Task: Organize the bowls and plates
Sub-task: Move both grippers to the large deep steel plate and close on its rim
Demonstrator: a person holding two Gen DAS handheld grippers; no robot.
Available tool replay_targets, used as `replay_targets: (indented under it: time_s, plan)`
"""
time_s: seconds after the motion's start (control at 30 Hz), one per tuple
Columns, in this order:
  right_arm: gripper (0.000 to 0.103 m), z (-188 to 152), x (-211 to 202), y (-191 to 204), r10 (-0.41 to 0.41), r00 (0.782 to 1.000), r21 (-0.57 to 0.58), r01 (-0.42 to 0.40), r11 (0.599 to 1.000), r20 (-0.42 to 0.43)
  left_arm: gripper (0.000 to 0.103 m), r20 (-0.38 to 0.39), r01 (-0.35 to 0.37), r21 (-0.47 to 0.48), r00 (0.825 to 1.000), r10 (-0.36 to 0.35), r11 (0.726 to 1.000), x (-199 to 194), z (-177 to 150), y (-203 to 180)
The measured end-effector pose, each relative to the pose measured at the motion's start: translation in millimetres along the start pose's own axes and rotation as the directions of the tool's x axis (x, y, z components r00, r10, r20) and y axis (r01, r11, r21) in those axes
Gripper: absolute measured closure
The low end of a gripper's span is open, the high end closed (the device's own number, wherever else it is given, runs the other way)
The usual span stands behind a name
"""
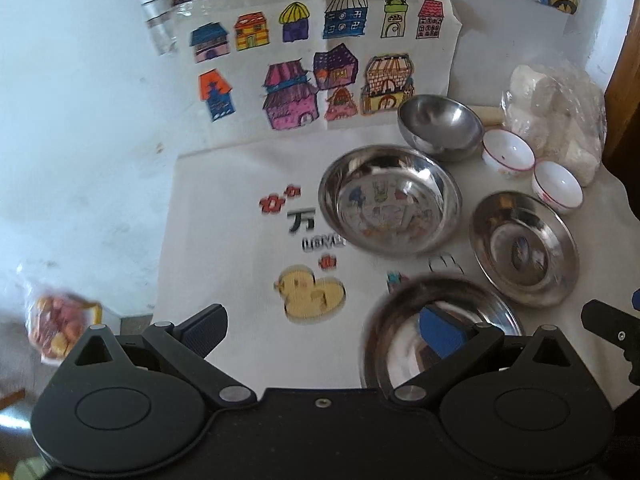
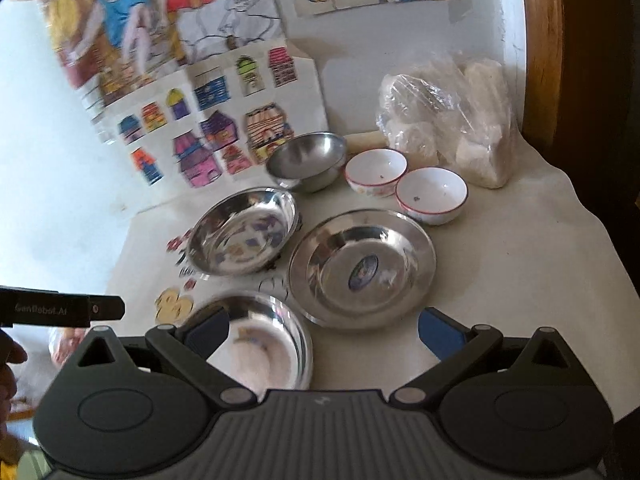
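your table (image 2: 520,264) carries everything toward its back right corner, and the sheet on it is loose paper with drawings, so anything you drag may pull or crease it. the largest dish is the wide-rimmed plate (image 2: 362,268), set near the right side; beside it to the left sits the deep dish (image 2: 242,232), and the two look nearly touching, so lifting one at a slant could knock the other. the near dish (image 2: 264,344) lies closest to the front edge, right under both tools, and a careless nudge could slide it off that edge. all three are polished steel with thin rims, so i judge a pinch on the rim will slip if you close off-centre. the round steel bowl (image 2: 308,160) stands at the back against the wall drawings, with the two white bowls (image 2: 376,170) (image 2: 432,194) to its right; those look like ceramic and could chip if steel is dropped into them. the plastic bag (image 2: 452,120) crowds the back right corner. your left gripper (image 1: 324,332) is spread wide and empty, one pad over the near dish. your right gripper (image 2: 320,332) is likewise spread apart, holding nothing, and the two tools are close enough to collide.
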State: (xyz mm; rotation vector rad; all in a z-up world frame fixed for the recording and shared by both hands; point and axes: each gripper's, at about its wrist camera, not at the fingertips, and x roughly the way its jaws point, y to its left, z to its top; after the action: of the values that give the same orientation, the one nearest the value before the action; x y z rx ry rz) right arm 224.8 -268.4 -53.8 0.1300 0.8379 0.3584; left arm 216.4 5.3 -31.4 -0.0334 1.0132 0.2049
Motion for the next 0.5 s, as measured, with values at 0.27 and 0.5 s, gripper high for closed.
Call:
replay_targets:
  time_s: [0.27, 0.5]
  plan:
    - [0.000, 8, 42, 30, -0.116, 0.993, 0.021, 0.116, 0.993, -0.016, 0.001, 0.011, 0.041, 0.052, 0.999, -0.042, 0.998, 56, 41, 17]
    - [0.000, 23, 70, 35, -0.151, 0.986, -0.007, 0.151, 0.988, -0.074, 0.001, -0.032, 0.063, 0.050, 0.998, -0.061, 0.997, 95, 62, 16]
